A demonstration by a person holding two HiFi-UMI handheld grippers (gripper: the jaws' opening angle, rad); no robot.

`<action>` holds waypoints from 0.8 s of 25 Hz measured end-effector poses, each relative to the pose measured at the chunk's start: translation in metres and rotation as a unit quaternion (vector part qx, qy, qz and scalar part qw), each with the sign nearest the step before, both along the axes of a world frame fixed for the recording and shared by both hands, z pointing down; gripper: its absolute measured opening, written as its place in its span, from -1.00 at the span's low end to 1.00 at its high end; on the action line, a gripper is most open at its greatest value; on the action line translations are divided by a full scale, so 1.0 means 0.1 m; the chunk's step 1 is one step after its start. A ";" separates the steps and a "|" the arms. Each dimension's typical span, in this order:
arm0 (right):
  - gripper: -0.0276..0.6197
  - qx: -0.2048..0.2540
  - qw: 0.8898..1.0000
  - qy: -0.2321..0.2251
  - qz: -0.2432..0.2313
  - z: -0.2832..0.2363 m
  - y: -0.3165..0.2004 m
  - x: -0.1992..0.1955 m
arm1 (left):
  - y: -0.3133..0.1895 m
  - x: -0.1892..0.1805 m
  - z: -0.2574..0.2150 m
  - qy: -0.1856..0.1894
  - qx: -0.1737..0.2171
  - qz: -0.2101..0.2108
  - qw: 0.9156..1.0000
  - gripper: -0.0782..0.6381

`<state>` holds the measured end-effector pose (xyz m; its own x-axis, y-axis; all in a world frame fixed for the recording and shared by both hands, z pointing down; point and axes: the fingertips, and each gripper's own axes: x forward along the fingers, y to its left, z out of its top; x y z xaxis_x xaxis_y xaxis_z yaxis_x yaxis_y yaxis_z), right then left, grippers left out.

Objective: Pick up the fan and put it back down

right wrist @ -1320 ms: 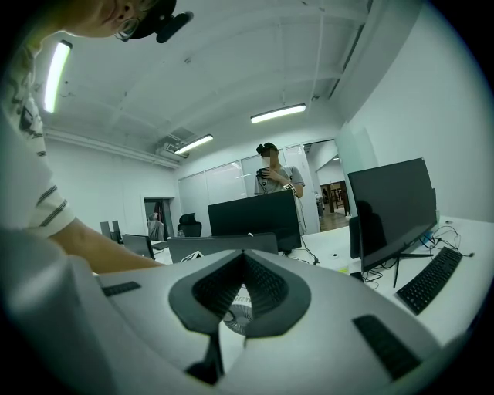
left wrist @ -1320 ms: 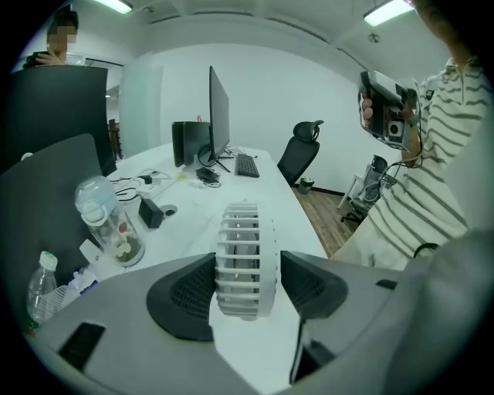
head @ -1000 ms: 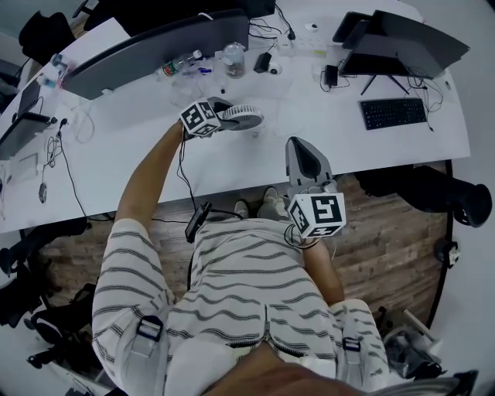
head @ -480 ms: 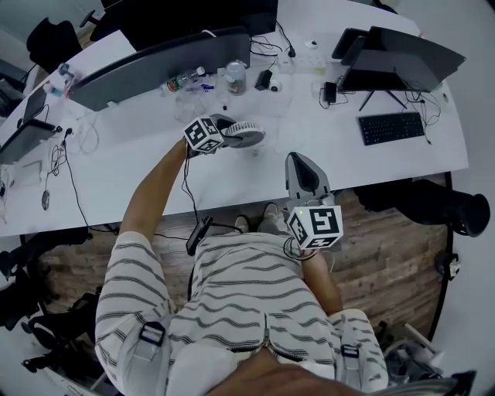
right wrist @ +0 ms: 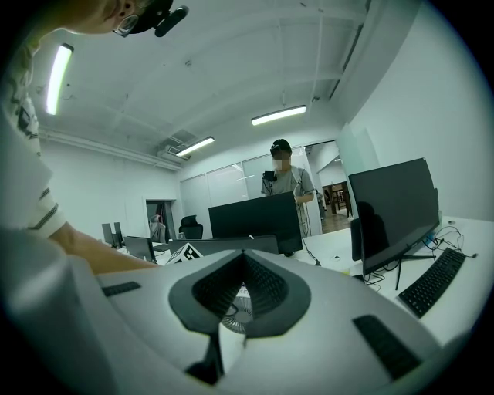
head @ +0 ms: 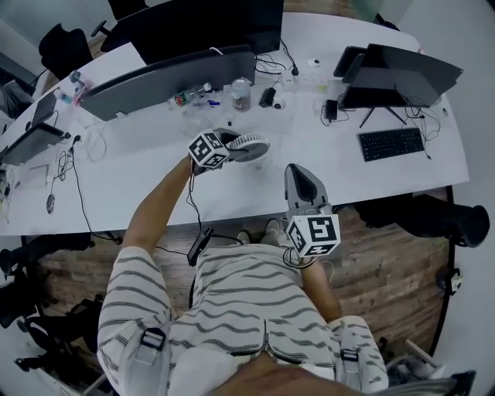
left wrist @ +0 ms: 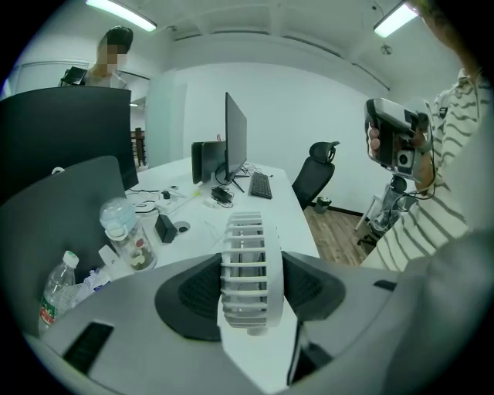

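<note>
- Two hand-held grippers are listed, one per hand, over a long white counter [head: 363,174].
- One left hand-held gripper [head: 232,144] is held out at arm's length above mid-counter. Its jaws are clamped on the fan [left wrist: 248,266], one pad pressed against each flat face.
- One fan: small, white and round, with a slatted grille. It is seen edge-on between the pads in the left gripper view. It is placed in front of the curved monitor [head: 166,73]. Whether it is clear of the counter cannot be told.
- One right hand-held gripper [head: 298,170] is held close to the torso at the near counter edge, well apart from the fan. Its jaws are closed tip to tip and nothing is gripped between them.
- One marker cube is fitted to each hand-held gripper.
- One black monitor [head: 201,23] is stood behind the curved one.
- One lidded jar [left wrist: 125,235] and one bottle [left wrist: 56,287] are set near the curved monitor, at the left in the left gripper view.
- One keyboard [head: 391,144] is laid toward the right end of the counter, in front of a dark screen [head: 402,66].
- One office chair [head: 60,48] is parked beyond the far left corner.
- One striped shirt [head: 240,298] is worn by the holder.
- One other person [right wrist: 284,176] is seen standing behind a monitor in the right gripper view.
</note>
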<state>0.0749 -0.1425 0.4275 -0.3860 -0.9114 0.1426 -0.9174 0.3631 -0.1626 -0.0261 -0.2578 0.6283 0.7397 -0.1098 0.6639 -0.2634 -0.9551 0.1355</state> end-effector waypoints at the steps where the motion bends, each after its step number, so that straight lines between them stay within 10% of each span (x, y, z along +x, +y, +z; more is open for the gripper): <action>1: -0.88 0.000 1.000 0.000 -0.001 0.00 0.00 -0.01 | 0.01 0.00 -0.03 0.001 0.002 -0.003 1.000 -0.15; 20: -0.88 -0.003 1.000 -0.006 -0.014 0.00 -0.02 -0.10 | 0.21 0.02 -0.56 0.040 0.019 -0.076 0.996 -0.15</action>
